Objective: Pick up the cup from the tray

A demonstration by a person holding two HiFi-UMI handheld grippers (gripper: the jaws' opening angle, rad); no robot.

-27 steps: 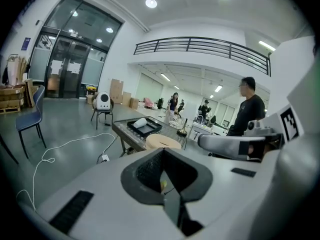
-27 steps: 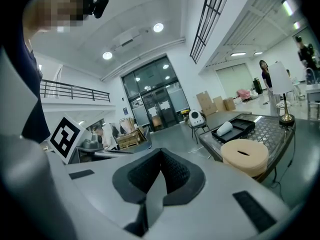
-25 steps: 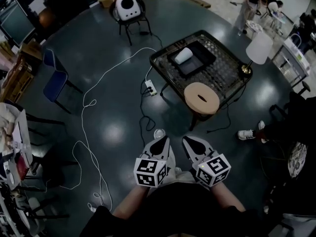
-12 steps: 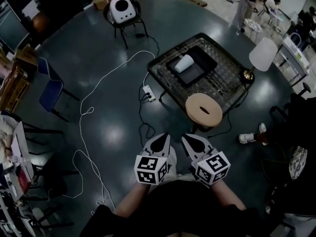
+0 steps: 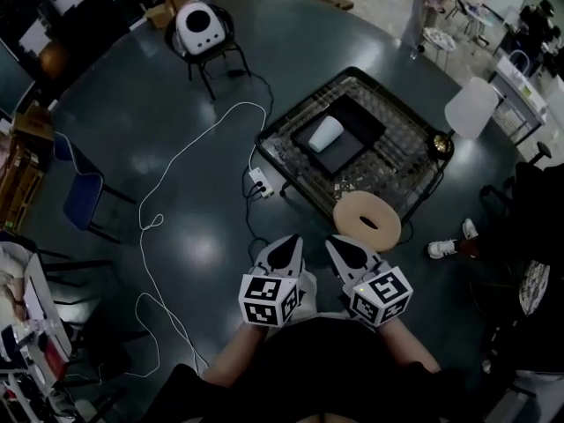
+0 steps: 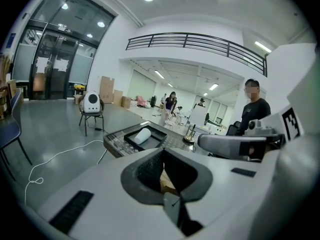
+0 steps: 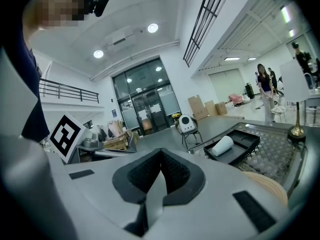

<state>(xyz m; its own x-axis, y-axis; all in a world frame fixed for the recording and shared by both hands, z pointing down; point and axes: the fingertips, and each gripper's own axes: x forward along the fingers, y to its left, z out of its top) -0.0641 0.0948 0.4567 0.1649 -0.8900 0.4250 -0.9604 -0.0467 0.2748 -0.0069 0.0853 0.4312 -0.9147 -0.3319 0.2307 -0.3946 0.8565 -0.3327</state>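
A white cup [image 5: 325, 133] lies on its side in a black tray [image 5: 354, 139] on a wire-mesh table [image 5: 401, 161], well ahead of me. The left gripper view shows the cup [image 6: 143, 135] in the tray [image 6: 135, 144], and the right gripper view shows the cup [image 7: 222, 145] in the tray [image 7: 242, 145]. My left gripper [image 5: 284, 252] and right gripper [image 5: 345, 253] are held side by side close to my body, far short of the table. Both are shut with nothing between the jaws.
A round wooden stool [image 5: 367, 220] stands against the table's near edge. A white cable [image 5: 181, 188] and power strip [image 5: 260, 181] lie on the floor at left. A chair with a white pod [image 5: 196, 30] stands behind; a blue chair [image 5: 75, 183] at left. A white lamp [image 5: 464, 113] is on the table's right corner. People stand far back.
The table with tray and cup has shifted lower and nearer in the head view, the stool with it. Both grippers keep their place, still shut.
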